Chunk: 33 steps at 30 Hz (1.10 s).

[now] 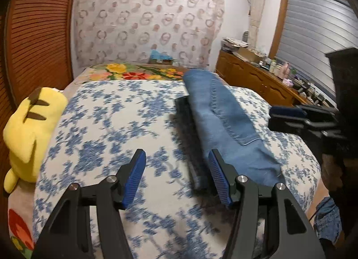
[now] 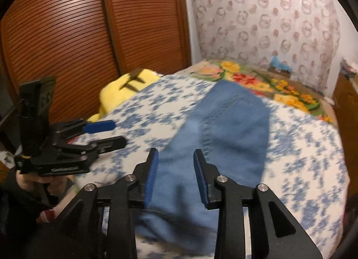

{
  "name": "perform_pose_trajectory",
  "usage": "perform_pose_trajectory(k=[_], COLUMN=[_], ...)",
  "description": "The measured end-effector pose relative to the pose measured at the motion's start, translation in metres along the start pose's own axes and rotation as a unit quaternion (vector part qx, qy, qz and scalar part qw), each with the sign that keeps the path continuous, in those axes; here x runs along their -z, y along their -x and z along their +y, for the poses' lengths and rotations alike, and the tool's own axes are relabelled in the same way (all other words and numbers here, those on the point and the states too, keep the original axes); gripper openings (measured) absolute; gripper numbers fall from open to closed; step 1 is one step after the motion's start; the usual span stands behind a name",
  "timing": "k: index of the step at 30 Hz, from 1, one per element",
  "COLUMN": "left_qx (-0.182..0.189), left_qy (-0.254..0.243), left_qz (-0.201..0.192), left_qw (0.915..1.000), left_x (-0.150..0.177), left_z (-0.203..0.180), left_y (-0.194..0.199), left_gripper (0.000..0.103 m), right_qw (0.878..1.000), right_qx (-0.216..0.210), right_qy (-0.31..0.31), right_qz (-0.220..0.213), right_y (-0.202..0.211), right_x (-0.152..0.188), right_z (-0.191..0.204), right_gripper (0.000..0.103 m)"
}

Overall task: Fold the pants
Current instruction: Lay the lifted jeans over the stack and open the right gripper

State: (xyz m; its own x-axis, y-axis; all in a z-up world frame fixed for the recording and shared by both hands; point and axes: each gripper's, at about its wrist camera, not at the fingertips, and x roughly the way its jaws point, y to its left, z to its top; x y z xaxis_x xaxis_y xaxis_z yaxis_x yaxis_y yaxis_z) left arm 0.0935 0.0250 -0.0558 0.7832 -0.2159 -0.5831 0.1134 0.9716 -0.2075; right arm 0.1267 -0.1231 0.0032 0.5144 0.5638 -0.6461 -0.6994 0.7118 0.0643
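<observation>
So, going left to right: a soft yellow plush toy with brown stripes [image 1: 31,129] sits at the left edge of the bed with the blue-and-white floral cover [image 1: 107,120], up against the slatted brown wooden doors [image 1: 38,35]. The left gripper [image 1: 176,169] hovers over bare cover with its jaws spread wide and nothing between them, just beside the long edge of the faded blue denim pants [image 1: 223,120]. The pants lie on the bed right of centre as a long narrow strip, a stitched back pocket showing, so they look already folded lengthwise. The right gripper [image 2: 175,176] sits over the near end of the pants, jaws apart too, holding nothing. My guess at what goes wrong: denim is thick and stiff, and stacked layers could get pinched only on top, so the lower layers would slide off during the next fold. The cover looks soft and loose, and a low grab might snag it along with the pants. Both views are a bit blurry, so the fine edges are hard to judge.
</observation>
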Motion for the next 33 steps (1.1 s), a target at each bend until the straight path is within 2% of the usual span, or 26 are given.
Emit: perform_pose_trajectory(k=[1, 3, 9, 16, 21, 23, 24, 25, 27, 29, 30, 33], left_qx=[0.011, 0.030, 0.050, 0.034, 0.052, 0.057, 0.063, 0.078, 0.095, 0.097, 0.096, 0.094], left_qy=[-0.001, -0.002, -0.020, -0.005, 0.031, 0.039, 0.044, 0.058, 0.077, 0.071, 0.069, 0.066], left_qz=[0.003, 0.007, 0.024, 0.082, 0.093, 0.094, 0.093, 0.093, 0.098, 0.098, 0.096, 0.094], left_qw=[0.9999, 0.9995, 0.9983, 0.9960, 0.9938, 0.9932, 0.9927, 0.9909, 0.9877, 0.9879, 0.9884, 0.9889], left_x=[-0.003, -0.009, -0.018, 0.001, 0.009, 0.011, 0.011, 0.012, 0.012, 0.011, 0.010, 0.008], left_z=[-0.004, -0.012, -0.034, -0.029, -0.017, -0.015, -0.013, -0.010, -0.005, -0.006, -0.006, -0.007], left_y=[-0.004, -0.010, -0.029, -0.061, -0.068, -0.070, -0.070, -0.071, -0.075, -0.076, -0.075, -0.074], left_gripper=[0.057, 0.057, 0.057, 0.057, 0.057, 0.057, 0.056, 0.048, 0.040, 0.037, 0.029, 0.017], right_qw=[1.000, 1.000, 0.998, 0.998, 0.997, 0.996, 0.996, 0.996, 0.994, 0.992, 0.990, 0.984], right_qx=[0.006, 0.026, 0.061, 0.051, 0.042, 0.027, 0.014, 0.007, -0.015, -0.039, -0.051, -0.093], right_qy=[0.000, -0.003, -0.016, -0.028, -0.040, -0.047, -0.050, -0.052, -0.064, -0.077, -0.084, -0.097], right_qz=[0.000, 0.001, 0.018, 0.035, 0.060, 0.068, 0.075, 0.078, 0.089, 0.095, 0.097, 0.118], right_y=[0.000, -0.005, -0.030, -0.064, -0.098, -0.108, -0.114, -0.118, -0.127, -0.131, -0.133, -0.140], right_x=[-0.002, -0.007, -0.018, -0.031, -0.035, -0.033, -0.032, -0.032, -0.029, -0.027, -0.026, -0.023], right_z=[-0.005, -0.022, -0.069, -0.102, -0.123, -0.130, -0.135, -0.136, -0.142, -0.147, -0.149, -0.150], right_gripper=[0.047, 0.052, 0.055, 0.064, 0.068, 0.073, 0.073, 0.075, 0.077, 0.077, 0.077, 0.075])
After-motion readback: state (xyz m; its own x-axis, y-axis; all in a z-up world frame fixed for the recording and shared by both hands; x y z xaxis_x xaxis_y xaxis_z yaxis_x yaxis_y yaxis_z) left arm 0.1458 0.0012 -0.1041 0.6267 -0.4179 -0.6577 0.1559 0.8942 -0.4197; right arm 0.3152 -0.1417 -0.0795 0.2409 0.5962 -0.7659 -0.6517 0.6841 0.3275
